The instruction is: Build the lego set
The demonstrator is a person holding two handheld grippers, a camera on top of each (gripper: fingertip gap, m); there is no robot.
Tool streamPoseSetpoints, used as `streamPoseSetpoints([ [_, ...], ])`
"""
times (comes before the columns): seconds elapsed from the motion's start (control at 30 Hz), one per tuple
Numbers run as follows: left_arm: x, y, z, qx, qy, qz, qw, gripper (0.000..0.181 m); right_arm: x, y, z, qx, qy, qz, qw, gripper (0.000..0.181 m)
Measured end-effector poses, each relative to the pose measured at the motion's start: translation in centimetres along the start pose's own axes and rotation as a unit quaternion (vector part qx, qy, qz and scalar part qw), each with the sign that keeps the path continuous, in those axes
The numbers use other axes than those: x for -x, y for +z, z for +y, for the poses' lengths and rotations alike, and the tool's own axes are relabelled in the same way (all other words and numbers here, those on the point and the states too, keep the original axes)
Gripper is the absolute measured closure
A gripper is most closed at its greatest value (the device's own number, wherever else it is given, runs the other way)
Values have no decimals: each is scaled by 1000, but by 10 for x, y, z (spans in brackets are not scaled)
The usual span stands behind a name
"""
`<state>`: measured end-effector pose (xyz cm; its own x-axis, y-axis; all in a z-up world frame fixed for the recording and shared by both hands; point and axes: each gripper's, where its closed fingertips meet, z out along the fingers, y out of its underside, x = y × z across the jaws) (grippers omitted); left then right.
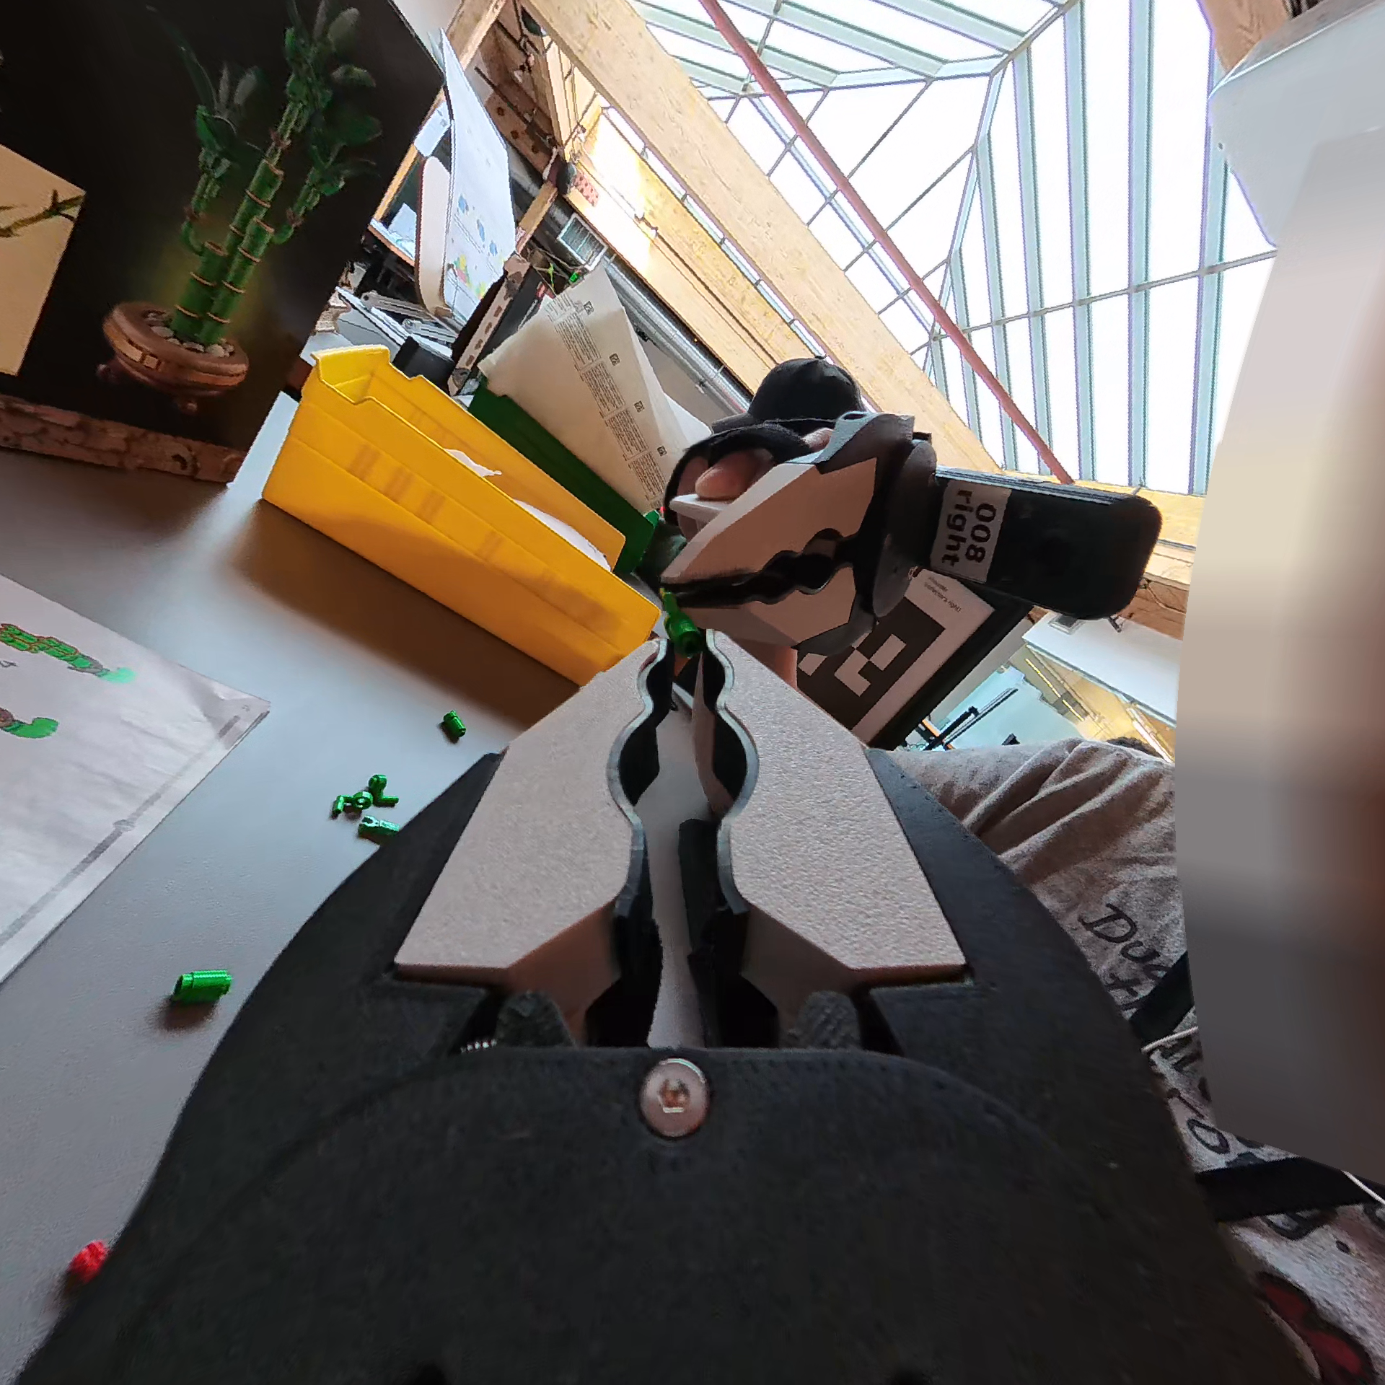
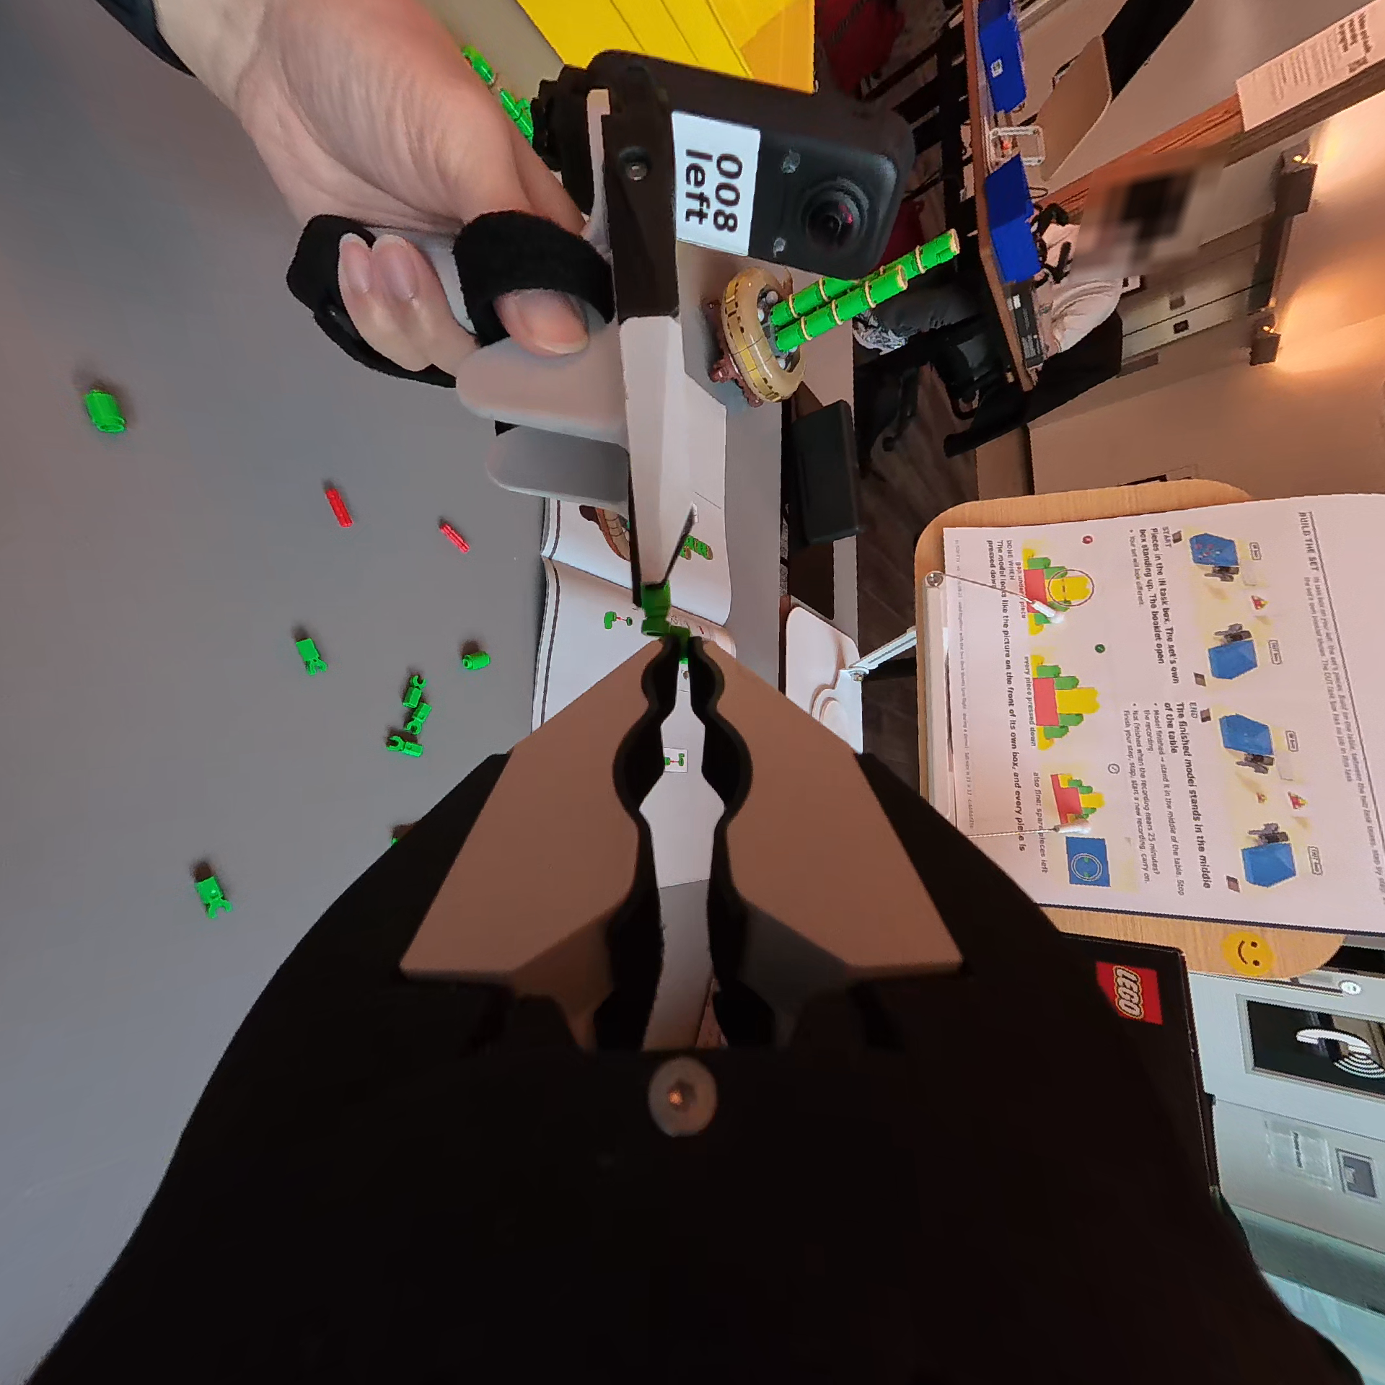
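Note:
Both grippers meet tip to tip above the grey table [image 2: 187,599]. My left gripper [image 1: 682,653] is shut on a small green piece [image 1: 683,631]; in the right wrist view it [image 2: 650,592] comes down from above, held by a hand. My right gripper [image 2: 676,646] is shut on a small green piece [image 2: 653,611] that touches the left one's; it also shows in the left wrist view [image 1: 671,592]. Whether the two pieces are joined is hidden. The partly built bamboo model [image 2: 824,315] with a tan pot stands behind.
Loose green pieces [image 2: 408,719] [image 1: 365,802] and two red pins [image 2: 339,506] lie on the table. An open instruction booklet [image 2: 584,539] [image 1: 75,787] lies below the grippers. A yellow bin [image 1: 450,510], the set's box [image 1: 187,225] and an instruction sheet [image 2: 1162,712] stand around. Both grippers' tips are close together, under 4 cm apart.

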<state>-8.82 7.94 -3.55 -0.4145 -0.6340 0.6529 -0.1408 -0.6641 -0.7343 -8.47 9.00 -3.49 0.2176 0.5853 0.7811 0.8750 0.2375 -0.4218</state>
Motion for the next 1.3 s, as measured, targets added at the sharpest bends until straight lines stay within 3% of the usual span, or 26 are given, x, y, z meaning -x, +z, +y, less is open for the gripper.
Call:
streamPoseSetpoints([
  [0.67,12,-5,-1,8,-27,-37,999,177,-1,12,5,15,76,-13,997,181],
  [1.23,-2,-7,11,67,-44,11,997,178,7,3,-13,-56,32,-22,998,181],
  [1.3,-2,-5,13,72,-41,9,997,178,13,1,-26,-94,36,-40,994,181],
])
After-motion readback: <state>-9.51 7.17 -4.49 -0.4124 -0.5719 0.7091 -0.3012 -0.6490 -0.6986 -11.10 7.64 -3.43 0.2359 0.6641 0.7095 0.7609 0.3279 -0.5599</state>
